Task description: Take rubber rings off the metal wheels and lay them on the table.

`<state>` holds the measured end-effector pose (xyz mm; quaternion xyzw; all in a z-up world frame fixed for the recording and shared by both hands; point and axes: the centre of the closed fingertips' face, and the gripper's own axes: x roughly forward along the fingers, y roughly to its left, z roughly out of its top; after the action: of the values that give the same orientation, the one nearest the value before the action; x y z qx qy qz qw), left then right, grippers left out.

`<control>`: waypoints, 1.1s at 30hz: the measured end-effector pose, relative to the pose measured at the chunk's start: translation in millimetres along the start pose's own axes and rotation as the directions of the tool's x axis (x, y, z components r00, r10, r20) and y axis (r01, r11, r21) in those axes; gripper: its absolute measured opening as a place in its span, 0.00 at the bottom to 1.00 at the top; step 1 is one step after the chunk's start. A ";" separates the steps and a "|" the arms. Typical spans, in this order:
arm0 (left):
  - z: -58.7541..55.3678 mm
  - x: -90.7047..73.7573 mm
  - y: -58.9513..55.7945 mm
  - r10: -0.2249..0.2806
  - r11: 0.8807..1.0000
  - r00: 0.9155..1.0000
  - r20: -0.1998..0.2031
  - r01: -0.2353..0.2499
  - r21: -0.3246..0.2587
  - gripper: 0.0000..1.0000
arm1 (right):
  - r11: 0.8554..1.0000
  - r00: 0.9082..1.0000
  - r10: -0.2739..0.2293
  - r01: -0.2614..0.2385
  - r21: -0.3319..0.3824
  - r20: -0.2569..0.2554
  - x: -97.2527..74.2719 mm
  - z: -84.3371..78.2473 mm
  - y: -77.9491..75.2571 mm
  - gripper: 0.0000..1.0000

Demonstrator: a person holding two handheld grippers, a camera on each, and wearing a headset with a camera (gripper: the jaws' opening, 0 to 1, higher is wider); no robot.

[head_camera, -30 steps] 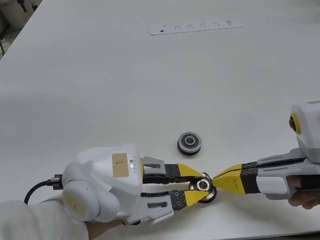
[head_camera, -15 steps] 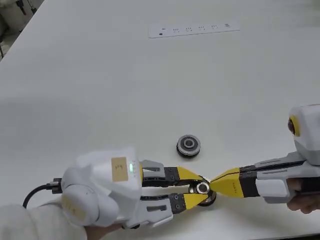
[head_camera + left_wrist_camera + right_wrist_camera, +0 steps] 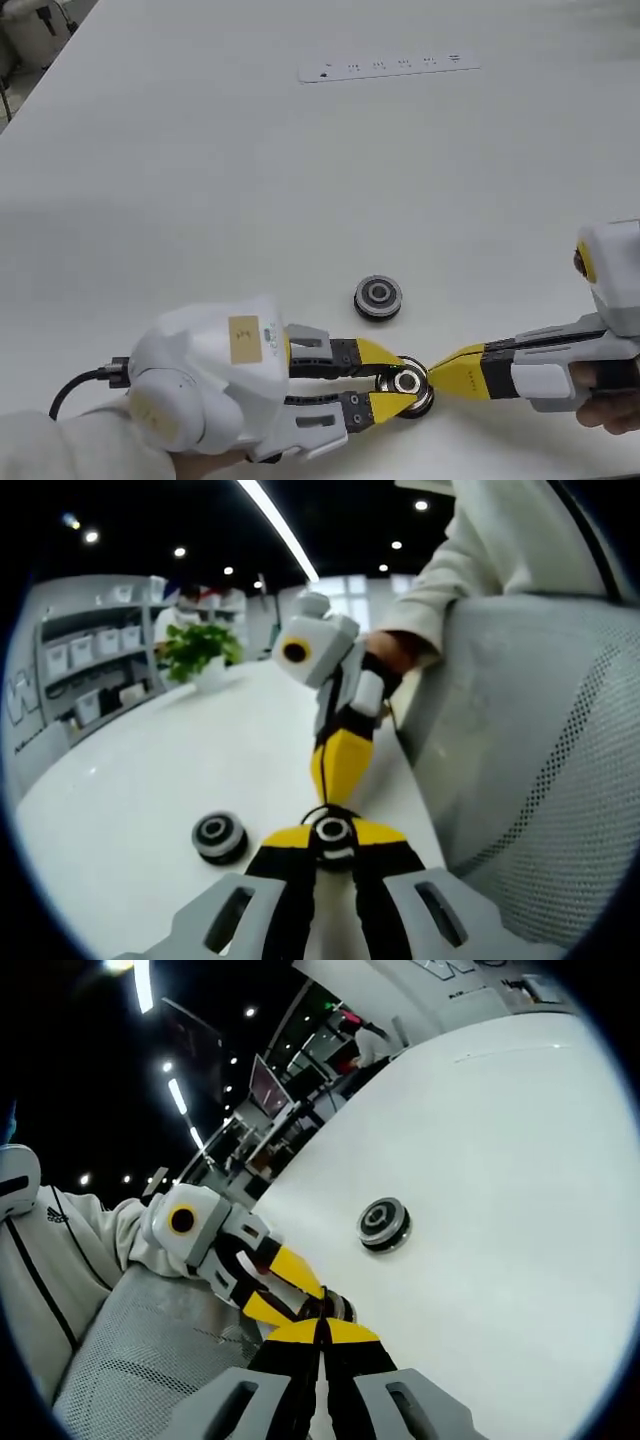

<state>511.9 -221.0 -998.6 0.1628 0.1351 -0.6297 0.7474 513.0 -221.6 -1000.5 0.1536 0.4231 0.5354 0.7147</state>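
A metal wheel (image 3: 407, 381) with a dark rubber ring sits near the table's front edge, and my left gripper (image 3: 398, 384) is shut on it from the left. My right gripper (image 3: 433, 376) comes in from the right with its yellow jaws shut on the ring at the wheel's right rim. In the left gripper view the held wheel (image 3: 333, 830) lies between the yellow jaws, with the right gripper (image 3: 335, 798) just above it. A second wheel (image 3: 378, 297) with its ring on lies flat a little farther back, also seen as the second wheel (image 3: 384, 1222) in the right gripper view.
A white power strip (image 3: 390, 66) lies at the far side of the white table (image 3: 200, 200). The table's front edge runs just below the grippers. A grey mesh chair back (image 3: 540, 780) stands beside the table.
The whole picture has shifted down slightly with the head. The right gripper's tips have drawn back a little to the right of the wheel. The left gripper keeps its hold.
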 end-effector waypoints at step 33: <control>83.7 -87.1 4.5 0.090 0.995 0.992 0.091 -0.094 0.031 0.64 | 0.973 0.998 -0.062 0.067 -0.222 0.026 -29.1 31.7 49.0 0.00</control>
<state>501.3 -176.7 -886.6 0.1536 0.0826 -0.6036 0.7780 504.2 -221.7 -935.9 0.0637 0.3582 0.5546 0.7484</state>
